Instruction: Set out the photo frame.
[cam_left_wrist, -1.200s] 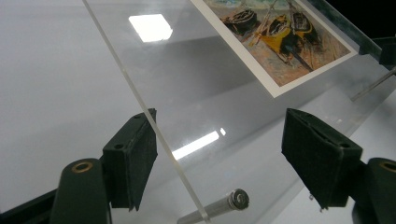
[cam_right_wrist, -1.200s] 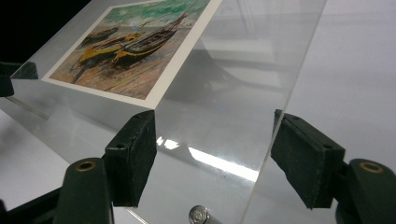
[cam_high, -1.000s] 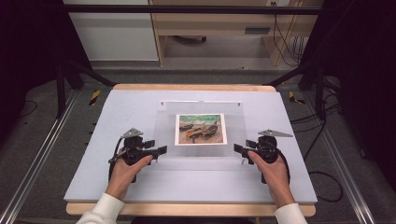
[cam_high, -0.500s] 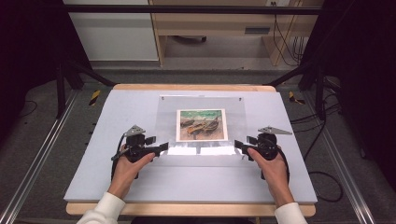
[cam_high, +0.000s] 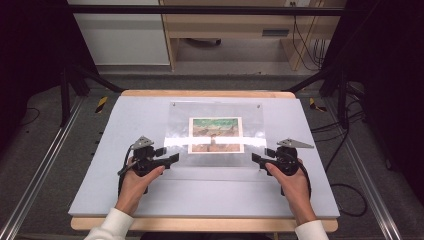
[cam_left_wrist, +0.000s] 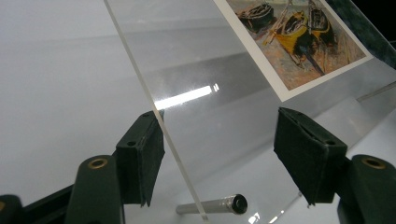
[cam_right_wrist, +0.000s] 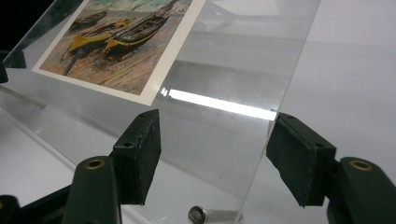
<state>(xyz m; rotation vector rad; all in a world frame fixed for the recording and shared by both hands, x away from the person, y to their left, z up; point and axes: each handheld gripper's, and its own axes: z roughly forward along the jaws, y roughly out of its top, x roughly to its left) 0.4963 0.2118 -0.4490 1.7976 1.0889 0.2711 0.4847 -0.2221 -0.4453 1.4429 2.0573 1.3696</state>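
Your gripper views are showing a small metal standoff (cam_left_wrist: 212, 205) under the clear acrylic panel (cam_high: 215, 137), which the high view is not resolving. The panel's side edges are passing between the spread jaws of your left gripper (cam_high: 167, 156) and right gripper (cam_high: 260, 156), both gaping open, clamping nothing. The panel, carrying the boat picture (cam_high: 216, 134), is sitting mid-table toward the far edge, its near edge now tilting up higher than before.

The clear acrylic sheet (cam_high: 215, 135) carries a white-bordered print (cam_high: 216, 134) of yellow and dark boats on reddish sand.
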